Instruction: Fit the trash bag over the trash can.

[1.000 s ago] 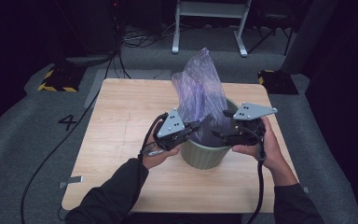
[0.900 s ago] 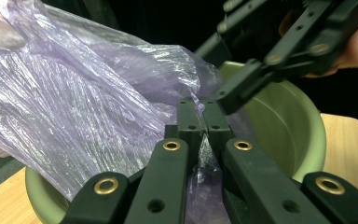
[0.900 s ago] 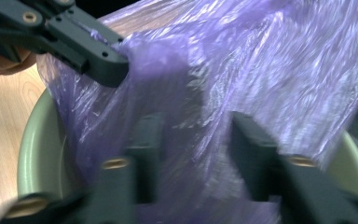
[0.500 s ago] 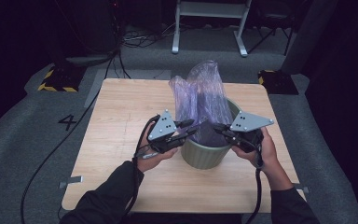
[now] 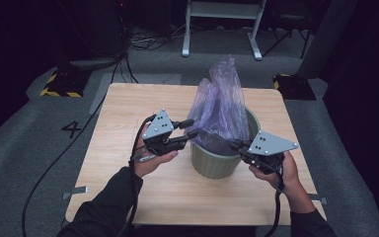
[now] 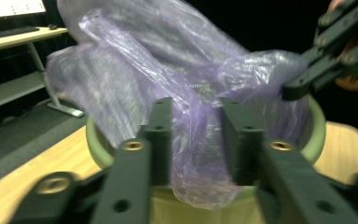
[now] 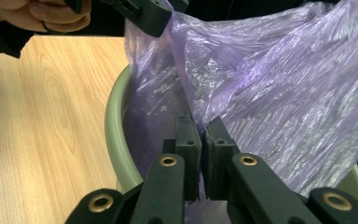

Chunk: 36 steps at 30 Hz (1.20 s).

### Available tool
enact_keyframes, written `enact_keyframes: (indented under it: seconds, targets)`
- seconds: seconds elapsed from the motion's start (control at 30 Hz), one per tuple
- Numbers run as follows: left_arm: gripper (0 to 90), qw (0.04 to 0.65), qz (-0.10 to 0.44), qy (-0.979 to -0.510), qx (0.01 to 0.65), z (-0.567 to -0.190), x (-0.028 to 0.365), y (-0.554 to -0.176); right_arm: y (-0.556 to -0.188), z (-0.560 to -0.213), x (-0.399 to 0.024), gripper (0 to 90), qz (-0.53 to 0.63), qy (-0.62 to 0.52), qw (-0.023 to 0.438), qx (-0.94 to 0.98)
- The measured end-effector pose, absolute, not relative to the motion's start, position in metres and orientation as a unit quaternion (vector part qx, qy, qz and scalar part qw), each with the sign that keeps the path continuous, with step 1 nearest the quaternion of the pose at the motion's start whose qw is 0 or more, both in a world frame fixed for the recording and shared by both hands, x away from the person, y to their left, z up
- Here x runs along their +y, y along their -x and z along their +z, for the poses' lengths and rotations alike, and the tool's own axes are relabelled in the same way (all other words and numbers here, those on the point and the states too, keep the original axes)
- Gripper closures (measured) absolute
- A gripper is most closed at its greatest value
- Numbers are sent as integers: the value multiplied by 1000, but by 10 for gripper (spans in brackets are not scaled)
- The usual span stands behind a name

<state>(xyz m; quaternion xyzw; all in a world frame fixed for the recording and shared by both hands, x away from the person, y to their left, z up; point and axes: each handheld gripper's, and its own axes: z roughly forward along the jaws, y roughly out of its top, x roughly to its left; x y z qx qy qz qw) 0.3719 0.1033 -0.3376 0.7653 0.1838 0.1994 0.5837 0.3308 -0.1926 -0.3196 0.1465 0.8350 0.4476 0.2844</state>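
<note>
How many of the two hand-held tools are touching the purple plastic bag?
2. The left tool has thin purple plastic bag between its parted jaws at the round green bin's near-left rim; the right tool pinches it at the right rim.

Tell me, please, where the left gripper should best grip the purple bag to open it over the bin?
Probably the bag edge hanging over the bin rim, reached from the bin's left side; that film lies between the left gripper jaws, opposite the right gripper.

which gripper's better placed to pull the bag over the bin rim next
Right, probably. The right gripper is shut on the bag, just above the bin rim. The left gripper is open, bag loose between its jaws.
</note>
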Motion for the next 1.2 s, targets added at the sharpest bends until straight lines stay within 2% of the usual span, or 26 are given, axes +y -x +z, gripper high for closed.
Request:
enact_keyframes:
  seconds: [0.07, 0.1, 0.23, 0.47, 0.63, 0.93, 1.0, 1.1, 1.13, 1.17, 1.2]
  targets:
    - [790, 582, 201, -766, 184, -338, 104, -372, -330, -320, -193, 866, 448, -145, 284, 835]
    - [790, 582, 196, -768, 184, -339, 105, -373, -329, -320, -194, 862, 449, -147, 286, 834]
    - [884, 589, 198, -763, 178, -340, 109, -369, -324, -322, -199, 844, 457, -154, 287, 827]
    - [890, 596, 203, -761, 153, -344, 116, -349, -308, -330, -209, 849, 473, -169, 295, 813]
    - [890, 602, 192, -762, 139, -360, 124, -332, -293, -344, -221, 862, 488, -184, 298, 799]
    - [890, 591, 185, -775, 126, -382, 122, -325, -283, -363, -229, 848, 490, -198, 290, 798]
    - [890, 591, 182, -776, 129, -388, 120, -326, -284, -370, -231, 824, 488, -202, 290, 798]
    - [890, 590, 180, -776, 132, -393, 117, -329, -285, -377, -233, 673, 493, -205, 296, 792]
    - [890, 590, 180, -776, 132, -393, 117, -329, -285, -377, -233, 673, 493, -205, 296, 792]
    - [891, 589, 180, -777, 131, -393, 117, -329, -284, -376, -234, 557, 498, -205, 300, 788]
    - [891, 590, 180, -776, 132, -393, 116, -329, -284, -376, -234, 557, 498, -205, 300, 788]
